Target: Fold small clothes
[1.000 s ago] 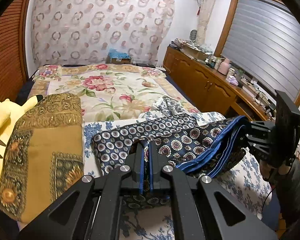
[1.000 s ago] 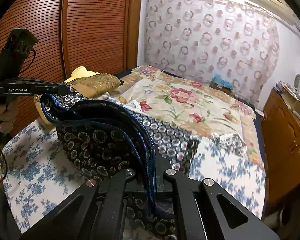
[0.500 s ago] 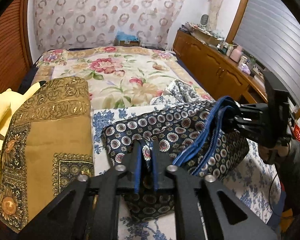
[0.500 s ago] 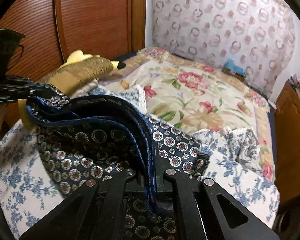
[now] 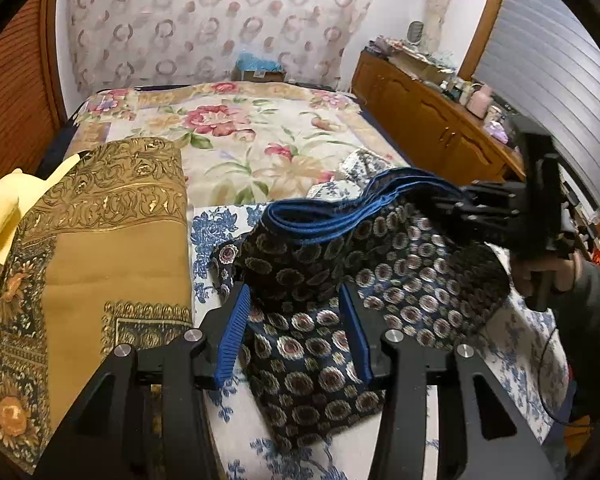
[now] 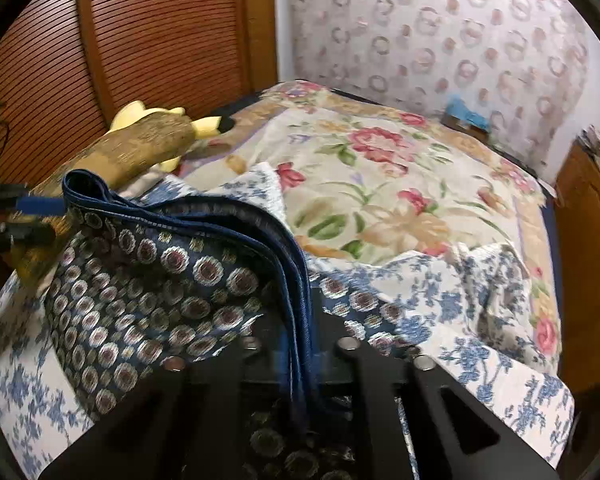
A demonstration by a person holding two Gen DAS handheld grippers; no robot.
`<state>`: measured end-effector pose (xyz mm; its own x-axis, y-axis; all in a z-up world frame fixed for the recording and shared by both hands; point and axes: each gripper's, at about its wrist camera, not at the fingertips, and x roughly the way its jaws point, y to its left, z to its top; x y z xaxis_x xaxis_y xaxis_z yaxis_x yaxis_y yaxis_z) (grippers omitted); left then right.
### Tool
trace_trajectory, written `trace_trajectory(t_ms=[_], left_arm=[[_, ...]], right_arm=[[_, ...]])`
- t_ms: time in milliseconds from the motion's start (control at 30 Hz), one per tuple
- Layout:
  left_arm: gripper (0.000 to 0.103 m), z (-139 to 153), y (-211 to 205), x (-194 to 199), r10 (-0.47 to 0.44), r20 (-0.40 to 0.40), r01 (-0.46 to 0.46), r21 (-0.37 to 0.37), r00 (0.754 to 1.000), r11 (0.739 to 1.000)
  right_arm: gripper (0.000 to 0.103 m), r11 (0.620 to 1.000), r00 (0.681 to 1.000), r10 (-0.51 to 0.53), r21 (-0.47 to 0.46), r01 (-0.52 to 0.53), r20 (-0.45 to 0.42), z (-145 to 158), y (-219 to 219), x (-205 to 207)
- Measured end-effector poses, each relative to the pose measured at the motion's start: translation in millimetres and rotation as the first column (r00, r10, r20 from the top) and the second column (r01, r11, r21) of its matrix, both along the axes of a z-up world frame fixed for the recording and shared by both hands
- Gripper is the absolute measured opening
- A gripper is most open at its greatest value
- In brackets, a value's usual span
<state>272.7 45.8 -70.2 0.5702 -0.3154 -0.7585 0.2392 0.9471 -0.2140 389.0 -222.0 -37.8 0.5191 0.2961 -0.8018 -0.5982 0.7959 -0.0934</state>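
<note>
Left wrist view shows the left hand-held gripper (image 5: 296, 336) with its blue pads spread; its jaws have just been opening, and the patterned dark garment (image 5: 380, 272) lies slack between them without being pressed. That garment sits on the blue-flowered sheet (image 5: 216, 232) at the near end of the bed (image 5: 260, 136), with a gold patterned cushion (image 5: 100, 248) at nine o'clock from it. At two o'clock the right hand-held gripper (image 5: 452, 200) carries the garment's blue-trimmed edge (image 5: 340, 216) off the sheet.

From the right wrist view, the right hand-held gripper (image 6: 300, 344) has several layers of that blue hem running between its fingers; its jaws have just been opening a little, and I cannot tell whether the pads press the cloth or only cradle it.

The fabric looks thin, light and limp, likely a smooth woven cloth that slides over itself. Stacked layers may slip apart, so the firmer stitched hem near a corner seems the best place to take hold, pinching all layers together.
</note>
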Motion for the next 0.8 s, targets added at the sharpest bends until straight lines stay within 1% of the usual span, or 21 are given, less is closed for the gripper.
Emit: trace_trajectory(t_ms=[33, 67, 100, 133, 167, 233, 267, 400, 533, 633, 800], left_arm=[[0.047, -2.2, -0.9, 2.9, 0.008, -0.002, -0.008, 0.022, 1.0, 1.0], [0.047, -4.0, -1.2, 6.0, 0.017, -0.001, -0.017, 0.04, 1.0, 0.999], [0.047, -5.4, -1.2, 9.3, 0.023, -0.003, -0.023, 0.05, 1.0, 0.998], [0.047, -7.1, -1.0, 12.6, 0.028, -0.01, -0.027, 0.059, 1.0, 0.998], [0.047, -8.5, -0.9, 15.7, 0.034, -0.014, -0.033, 0.07, 0.999, 0.997], [0.047, -10.5, 0.1, 20.2, 0.043, -0.016, -0.042, 0.087, 0.999, 0.995], [0.047, -11.9, -0.1, 22.7, 0.047, -0.02, -0.045, 0.094, 0.999, 0.995], [0.047, -20.8, 0.3, 29.4, 0.051, -0.045, -0.046, 0.107, 0.998, 0.993], [0.047, -29.3, -0.4, 33.8, 0.055, -0.068, -0.047, 0.107, 0.996, 0.993], [0.047, -35.8, -0.2, 37.1, 0.057, -0.079, -0.048, 0.109, 0.995, 0.993], [0.047, -41.3, -3.9, 39.3, 0.056, -0.087, -0.045, 0.123, 0.995, 0.991]], right_arm=[[0.023, 1.0, 1.0, -0.016, 0.003, 0.016, 0.004, 2.1, -1.3, 1.4], [0.032, 0.999, 1.0, -0.03, 0.013, 0.03, 0.004, 5.3, -4.0, 2.7], [0.045, 0.999, 0.999, -0.043, 0.023, 0.043, 0.008, 8.5, -6.3, 2.0], [0.051, 0.998, 0.998, -0.06, 0.031, 0.059, 0.017, 12.4, -10.3, 0.8], [0.055, 0.996, 0.996, -0.077, 0.039, 0.076, 0.033, 18.3, -15.3, -2.2], [0.06, 0.993, 0.992, -0.108, 0.058, 0.105, 0.061, 29.7, -26.5, -8.7], [0.063, 0.988, 0.986, -0.129, 0.096, 0.119, 0.107, 33.7, -33.2, -13.9], [0.064, 0.979, 0.977, -0.185, 0.112, 0.173, 0.105, 35.5, -55.6, -33.4], [0.064, 0.974, 0.976, -0.211, 0.097, 0.205, 0.049, 16.5, -67.1, -48.3], [0.064, 0.972, 0.976, -0.219, 0.091, 0.217, 0.004, 0.1, -69.7, -52.0], [0.064, 0.97, 0.975, -0.213, 0.109, 0.218, -0.058, -14.8, -65.7, -43.0]])
